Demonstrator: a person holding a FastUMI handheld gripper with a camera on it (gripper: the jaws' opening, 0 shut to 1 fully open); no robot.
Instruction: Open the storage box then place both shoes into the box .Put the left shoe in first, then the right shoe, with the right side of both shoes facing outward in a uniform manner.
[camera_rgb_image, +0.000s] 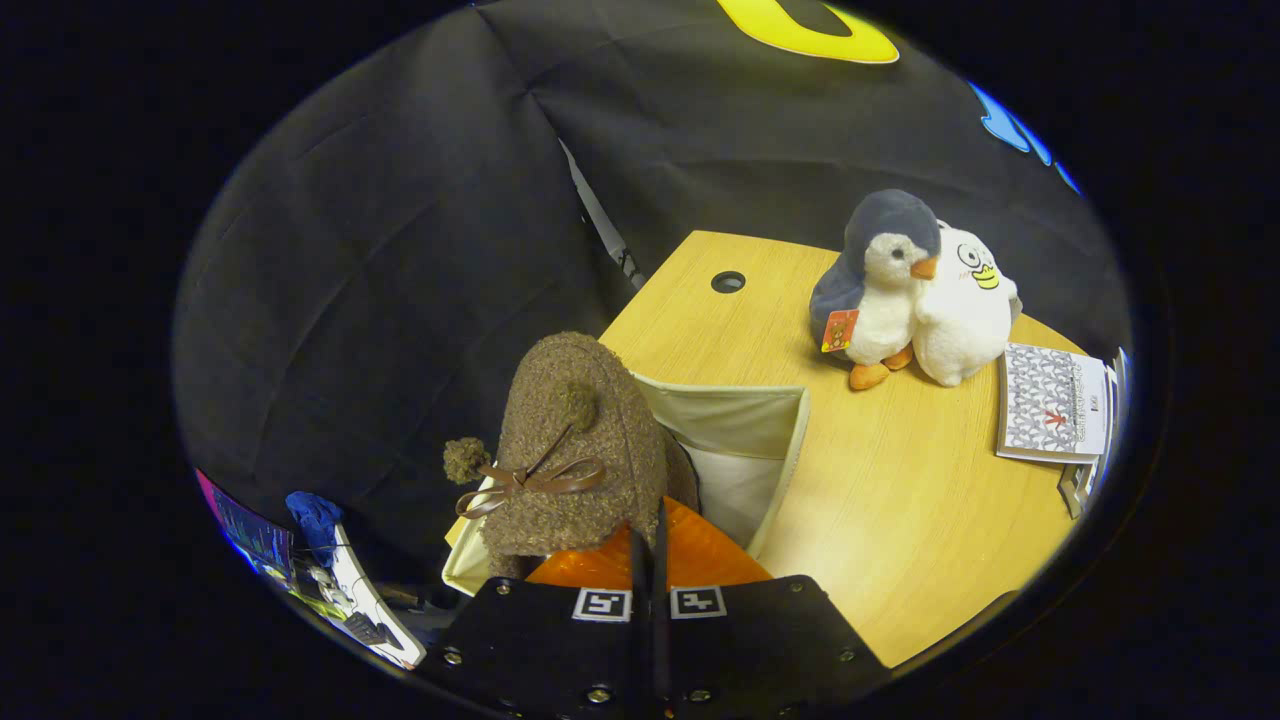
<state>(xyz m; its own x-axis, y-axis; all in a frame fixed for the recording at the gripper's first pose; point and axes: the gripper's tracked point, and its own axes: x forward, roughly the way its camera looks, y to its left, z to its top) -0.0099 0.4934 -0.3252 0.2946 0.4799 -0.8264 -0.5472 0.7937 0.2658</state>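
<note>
Wooden tabletop (900, 500) against black cloth booth wall (400, 250), holding: one brown fuzzy slipper (575, 450) with pom-poms and a brown ribbon bow, toe raised over the near corner of the open cream fabric storage box (760, 420), heel end down at the fingers (648, 560), which stand drawn together, though whether both press on the slipper cannot be told. Beyond the box: round cable hole (728, 282); grey-and-white plush penguin (880, 290) touching white plush duck (965, 310); patterned booklet (1052, 405) just beside the duck.
</note>
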